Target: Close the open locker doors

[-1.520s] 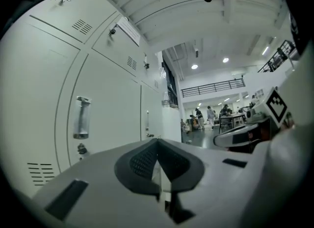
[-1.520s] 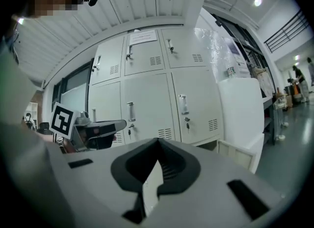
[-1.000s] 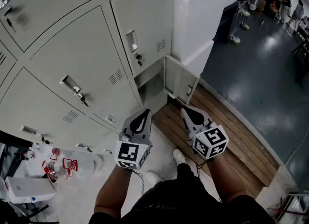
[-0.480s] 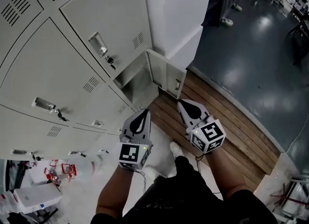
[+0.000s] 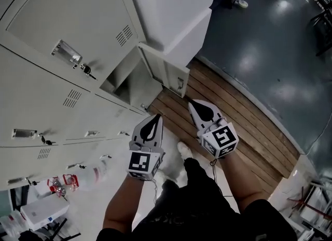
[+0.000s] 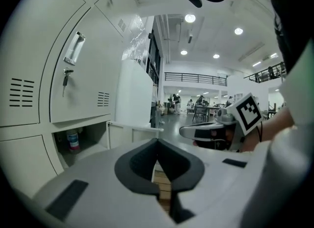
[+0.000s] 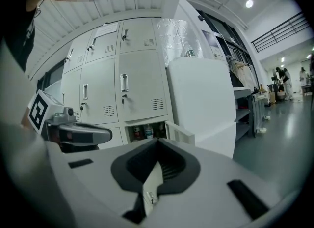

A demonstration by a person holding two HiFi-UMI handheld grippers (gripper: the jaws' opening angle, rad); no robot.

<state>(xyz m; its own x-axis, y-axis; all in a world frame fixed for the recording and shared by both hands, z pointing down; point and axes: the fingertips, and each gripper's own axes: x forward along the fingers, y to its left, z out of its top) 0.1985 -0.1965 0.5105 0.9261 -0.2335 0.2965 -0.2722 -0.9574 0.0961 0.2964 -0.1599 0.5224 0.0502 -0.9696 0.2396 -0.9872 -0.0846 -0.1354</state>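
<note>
Head view, stock of items before you:

1. Locker bank (image 5: pixel 62 22), pale grey, vented doors; a key (image 5: pixel 87 70) hangs in the lock of the door above the open one.
2. Open locker door (image 5: pixel 165 71), bottom row, at the end of the bank beside the white cabinet (image 5: pixel 171 6). It stands swung out over the wooden platform (image 5: pixel 244 125), leaving its compartment (image 5: pixel 127 81) exposed.
3. Your left gripper (image 5: pixel 153 120), pointing toward the foot of the bank, well apart from the door. Left gripper view: fingers (image 6: pixel 140 168) pressed together, nothing between them.
4. Your right gripper (image 5: pixel 196 106), just beside the left, aimed at the open door and short of touching it. Right gripper view: fingers (image 7: pixel 132 165) likewise closed and empty.
5. Contents of the open compartment: a red-labelled bottle (image 6: pixel 73 140) in the left gripper view; in the right gripper view, bottles stand side by side, count uncertain.
6. Your white shoe (image 5: pixel 184 149) on the light floor below the grippers.
7. Clear bottles with red labels (image 5: pixel 78 177) and a white box (image 5: pixel 39 211), lower left.
8. Dark glossy floor (image 5: pixel 270 53) beyond the platform.
</note>
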